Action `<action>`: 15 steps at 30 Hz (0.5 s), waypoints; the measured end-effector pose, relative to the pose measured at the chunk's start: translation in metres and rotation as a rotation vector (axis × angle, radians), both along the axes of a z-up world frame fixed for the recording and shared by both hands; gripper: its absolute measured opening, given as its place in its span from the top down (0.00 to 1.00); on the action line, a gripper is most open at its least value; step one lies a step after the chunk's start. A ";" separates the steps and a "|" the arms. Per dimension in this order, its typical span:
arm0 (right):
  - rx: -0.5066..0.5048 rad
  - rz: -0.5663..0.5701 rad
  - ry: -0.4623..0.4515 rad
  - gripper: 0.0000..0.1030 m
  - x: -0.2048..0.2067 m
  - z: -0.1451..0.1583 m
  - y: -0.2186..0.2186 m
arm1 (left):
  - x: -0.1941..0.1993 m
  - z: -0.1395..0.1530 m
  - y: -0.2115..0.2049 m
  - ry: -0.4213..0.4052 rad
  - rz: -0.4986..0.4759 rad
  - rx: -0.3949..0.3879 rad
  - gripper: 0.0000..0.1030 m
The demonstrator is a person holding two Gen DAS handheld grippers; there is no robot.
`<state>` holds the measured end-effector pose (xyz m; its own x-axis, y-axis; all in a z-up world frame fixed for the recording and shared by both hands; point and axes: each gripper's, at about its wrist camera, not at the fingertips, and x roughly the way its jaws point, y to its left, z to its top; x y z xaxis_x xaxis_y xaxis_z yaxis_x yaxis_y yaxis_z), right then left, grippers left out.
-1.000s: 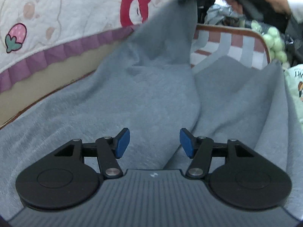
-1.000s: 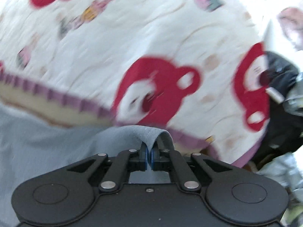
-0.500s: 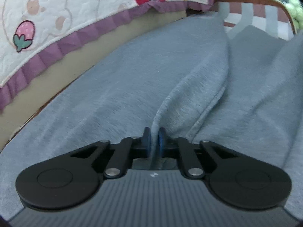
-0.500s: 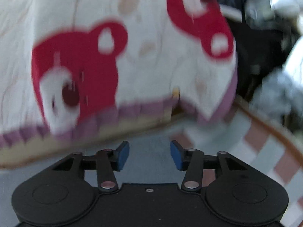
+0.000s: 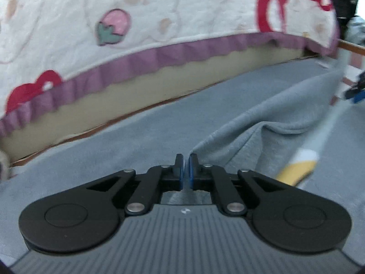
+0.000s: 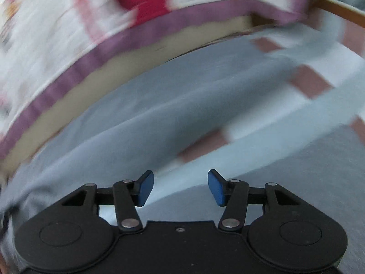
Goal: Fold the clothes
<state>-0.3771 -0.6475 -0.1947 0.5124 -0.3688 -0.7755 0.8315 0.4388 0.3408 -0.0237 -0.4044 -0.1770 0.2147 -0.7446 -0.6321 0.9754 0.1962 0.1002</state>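
Observation:
A grey fleecy garment (image 5: 262,118) lies spread over the surface in front of the quilt. My left gripper (image 5: 186,159) is shut on a raised fold of it, and the cloth pulls up into a ridge from the pads. My right gripper (image 6: 180,182) hangs low over the grey garment (image 6: 159,105); its jaws are opening and nothing is pinched between the blue fingers (image 6: 146,189). In the left wrist view, the right gripper's blue tips (image 5: 355,93) show at the far right edge.
A white quilt (image 5: 159,11) with red bears, strawberries and a purple frill hangs behind. A checked pink, grey and white cloth (image 6: 308,84) covers the surface to the right. A wooden rail (image 5: 351,45) runs at the back right. A blurred yellow and white strip (image 5: 301,166) lies right of the left gripper.
The left gripper closed on a fold of the grey garment and has since drawn it sideways. The right gripper let go of the raised garment edge, opened, and dropped towards the surface.

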 end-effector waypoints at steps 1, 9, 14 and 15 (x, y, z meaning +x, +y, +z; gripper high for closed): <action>0.000 0.033 -0.002 0.44 0.010 -0.002 0.004 | 0.000 -0.004 0.000 0.024 -0.006 0.010 0.94; -0.080 0.227 0.191 0.44 0.096 -0.020 0.027 | -0.003 -0.021 0.003 0.035 -0.011 0.050 0.71; -0.133 0.140 0.205 0.44 0.112 -0.007 0.002 | 0.008 -0.010 0.018 0.116 -0.090 -0.049 0.71; -0.133 0.085 0.171 0.44 0.110 -0.002 -0.005 | 0.007 -0.004 0.023 0.131 -0.130 -0.085 0.68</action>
<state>-0.2671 -0.6525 -0.1970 0.4110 -0.4349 -0.8012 0.8305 0.5410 0.1324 -0.0169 -0.3818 -0.1806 0.0339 -0.8124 -0.5821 0.9967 0.0706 -0.0405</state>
